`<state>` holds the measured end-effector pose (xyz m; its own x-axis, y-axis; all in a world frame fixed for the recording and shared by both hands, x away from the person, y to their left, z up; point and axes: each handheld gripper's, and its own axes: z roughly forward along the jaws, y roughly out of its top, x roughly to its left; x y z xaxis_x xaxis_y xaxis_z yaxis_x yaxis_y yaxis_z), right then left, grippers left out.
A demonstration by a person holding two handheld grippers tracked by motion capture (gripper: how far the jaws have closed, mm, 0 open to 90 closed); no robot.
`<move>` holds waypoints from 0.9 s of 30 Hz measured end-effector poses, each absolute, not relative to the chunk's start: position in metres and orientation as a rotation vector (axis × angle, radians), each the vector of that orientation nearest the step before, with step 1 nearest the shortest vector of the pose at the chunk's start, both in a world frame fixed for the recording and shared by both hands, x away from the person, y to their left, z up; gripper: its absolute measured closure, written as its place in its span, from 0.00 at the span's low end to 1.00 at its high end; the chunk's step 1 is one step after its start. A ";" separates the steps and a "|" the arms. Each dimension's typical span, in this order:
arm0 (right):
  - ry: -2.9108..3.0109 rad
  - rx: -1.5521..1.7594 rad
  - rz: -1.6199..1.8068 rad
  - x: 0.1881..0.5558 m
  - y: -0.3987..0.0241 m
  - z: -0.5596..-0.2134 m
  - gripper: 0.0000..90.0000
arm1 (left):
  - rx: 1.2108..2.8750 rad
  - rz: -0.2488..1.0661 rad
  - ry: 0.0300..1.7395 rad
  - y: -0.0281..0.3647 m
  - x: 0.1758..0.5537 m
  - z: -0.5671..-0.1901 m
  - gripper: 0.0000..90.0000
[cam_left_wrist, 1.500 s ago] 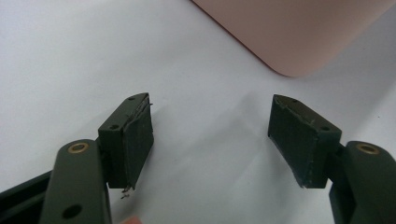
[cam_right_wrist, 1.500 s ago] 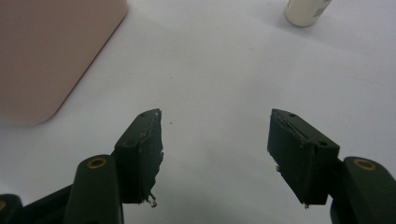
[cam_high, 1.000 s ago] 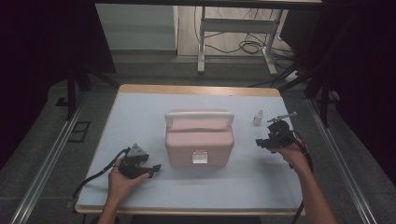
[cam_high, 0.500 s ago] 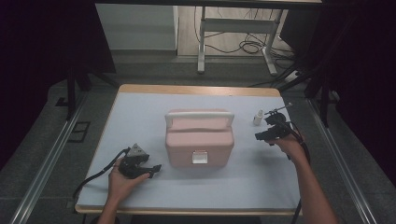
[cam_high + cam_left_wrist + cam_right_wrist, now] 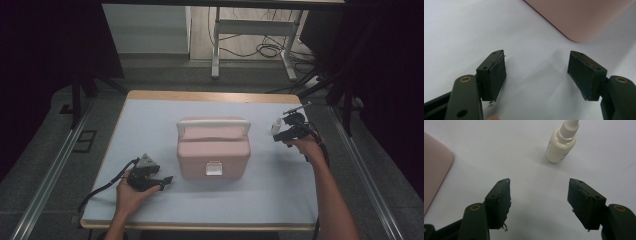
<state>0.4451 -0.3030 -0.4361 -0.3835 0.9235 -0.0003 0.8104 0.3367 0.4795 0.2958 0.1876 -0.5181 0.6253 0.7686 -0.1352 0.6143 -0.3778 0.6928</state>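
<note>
A pink box with a white handle and a front latch stands shut in the middle of the table. To its right stands a small white dropper bottle, upright. My right gripper hovers just short of it, open; in the right gripper view the bottle is ahead, slightly right of the gap of that gripper. The box's edge shows at the left there. My left gripper rests open on the table left of the box; its view has the box's corner ahead.
The pale table has a wooden edge. Metal rails run along the floor on both sides. A desk frame and cables lie on the floor beyond the far edge.
My right gripper has moved away from the person and slightly left, up to the small bottle. The left gripper and the box have stayed put.
</note>
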 end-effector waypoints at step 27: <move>2.269 1.679 0.519 0.512 -0.299 -0.448 0.46 | 2.111 0.270 1.072 0.188 0.297 -0.519 0.35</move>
<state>0.5115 -0.2993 -0.4484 -0.2912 0.9567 -0.0043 0.8598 0.2637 0.4374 0.2974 0.1879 -0.5188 0.6287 0.7656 -0.1364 0.6100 -0.3767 0.6971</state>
